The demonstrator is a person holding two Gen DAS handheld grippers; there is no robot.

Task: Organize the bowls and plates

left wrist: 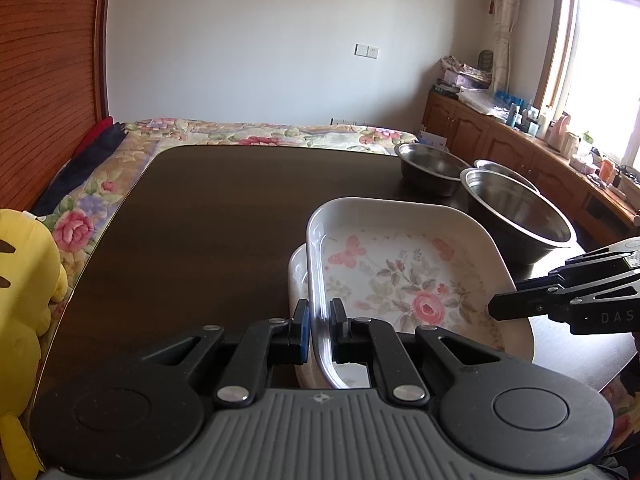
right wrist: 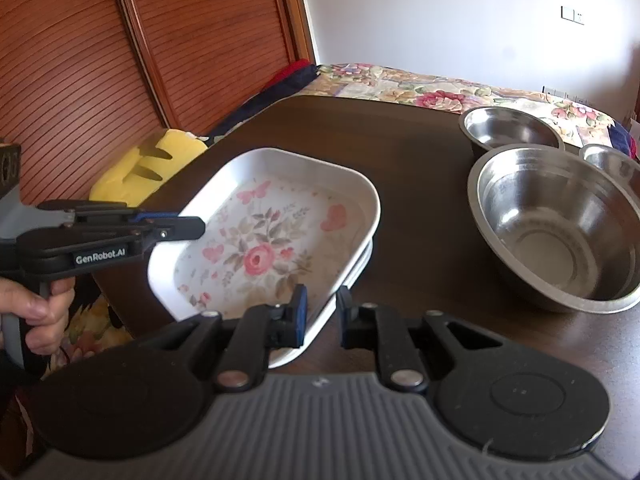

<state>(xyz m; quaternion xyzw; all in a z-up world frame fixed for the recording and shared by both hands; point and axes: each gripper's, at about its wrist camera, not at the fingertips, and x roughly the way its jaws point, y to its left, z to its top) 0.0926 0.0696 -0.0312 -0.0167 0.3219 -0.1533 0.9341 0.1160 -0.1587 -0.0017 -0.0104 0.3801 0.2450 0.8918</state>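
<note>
You hold the flowered plate (left wrist: 404,276) by its rim with both grippers, over a second white plate (left wrist: 298,276) on the dark table (left wrist: 200,216).

Your left gripper (left wrist: 323,322) is clamped on the plate's left rim, one pad outside the wall and one inside; your right gripper (right wrist: 322,312) pinches the near right edge the same way. The plate sits tilted, directly above the second plate, whose rim peeks out beneath it; whether the two touch is unclear. To the right on the table stand three steel bowls: a large one (right wrist: 556,228) nearest, a smaller one (right wrist: 512,128) behind it, and a third (right wrist: 612,164) at the far right, partly hidden. A yellow plush toy (left wrist: 24,296) lies beside the table's left edge, on the flowered bedspread (left wrist: 256,132).
</note>
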